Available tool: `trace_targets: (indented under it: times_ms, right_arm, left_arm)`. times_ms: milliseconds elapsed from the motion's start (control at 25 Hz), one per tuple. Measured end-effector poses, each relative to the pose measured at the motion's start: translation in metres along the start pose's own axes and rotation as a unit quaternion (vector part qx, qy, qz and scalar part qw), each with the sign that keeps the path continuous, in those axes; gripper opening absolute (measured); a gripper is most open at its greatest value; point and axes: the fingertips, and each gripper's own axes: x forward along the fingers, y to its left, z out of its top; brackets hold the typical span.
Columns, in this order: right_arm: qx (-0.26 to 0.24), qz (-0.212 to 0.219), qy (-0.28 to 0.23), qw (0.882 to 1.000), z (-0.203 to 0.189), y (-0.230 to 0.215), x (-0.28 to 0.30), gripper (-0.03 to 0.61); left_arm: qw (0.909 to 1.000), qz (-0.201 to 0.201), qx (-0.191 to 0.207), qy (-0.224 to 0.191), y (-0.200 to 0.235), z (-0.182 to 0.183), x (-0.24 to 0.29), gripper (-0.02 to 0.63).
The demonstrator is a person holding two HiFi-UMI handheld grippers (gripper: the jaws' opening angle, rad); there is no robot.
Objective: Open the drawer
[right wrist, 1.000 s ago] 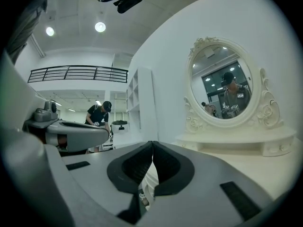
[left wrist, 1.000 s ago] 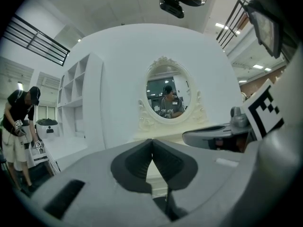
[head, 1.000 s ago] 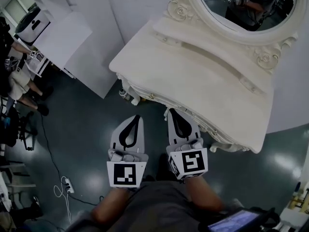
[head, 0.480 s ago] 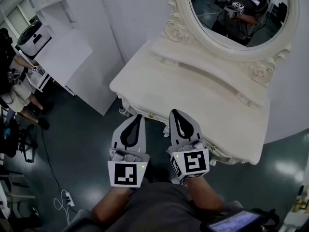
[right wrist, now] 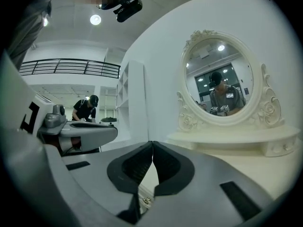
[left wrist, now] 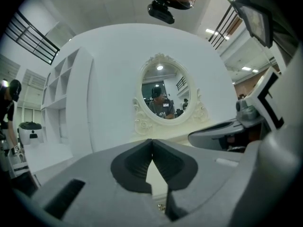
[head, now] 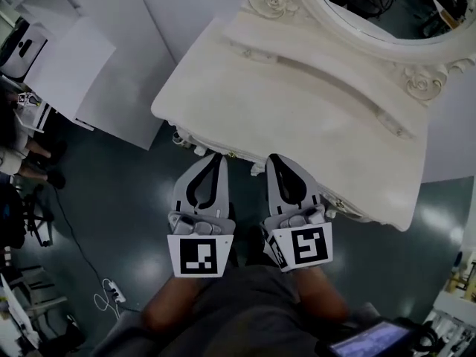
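Note:
A cream dressing table (head: 297, 117) with an oval mirror (head: 387, 6) stands in front of me. Its drawer front hides under the curved front edge; only a small gold knob (head: 231, 155) shows there. My left gripper (head: 217, 156) is shut and empty, its tips right at the table's front edge beside that knob. Just to its right, my right gripper (head: 274, 158) is shut too, with its tips under the edge. In the left gripper view the shut left gripper (left wrist: 151, 141) points at the mirror, with the knob (left wrist: 161, 206) low between its jaws. The right gripper (right wrist: 152, 143) shows the knob (right wrist: 146, 200) likewise.
White shelving and a white counter (head: 74, 58) stand to the left of the table. People (head: 18, 147) are at the far left edge. A power strip with cable (head: 111, 292) lies on the dark floor. A screen device (head: 372, 341) sits at the lower right.
Both grippers have moved forward together toward the table; their tips, earlier short of the front edge, now reach it. Both stay shut.

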Motion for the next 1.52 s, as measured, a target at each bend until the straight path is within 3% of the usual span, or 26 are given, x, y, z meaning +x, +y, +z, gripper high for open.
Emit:
trace_targets:
  times_ms: [320, 760, 1280, 1520]
  right_arm:
    - [0.03, -0.005, 0.053, 0.998, -0.078, 0.015, 0.011, 0.014]
    - [0.054, -0.012, 0.102, 0.993, -0.162, 0.024, -0.003, 0.014]
    - [0.061, -0.004, 0.126, 0.99, -0.199, 0.014, -0.021, 0.014]
    - [0.066, 0.0, 0.13, 0.989, -0.207, 0.013, -0.018, 0.014]
  left_arm:
    - [0.9952, -0.052, -0.047, 0.068, -0.019, -0.096, 0.015, 0.015]
    - [0.9914, -0.057, -0.048, 0.107, -0.035, -0.204, 0.017, 0.017]
    - [0.9943, -0.027, -0.064, 0.081, -0.033, -0.246, 0.047, 0.023]
    - [0.9935, -0.037, -0.071, 0.08, -0.036, -0.258, 0.056, 0.174]
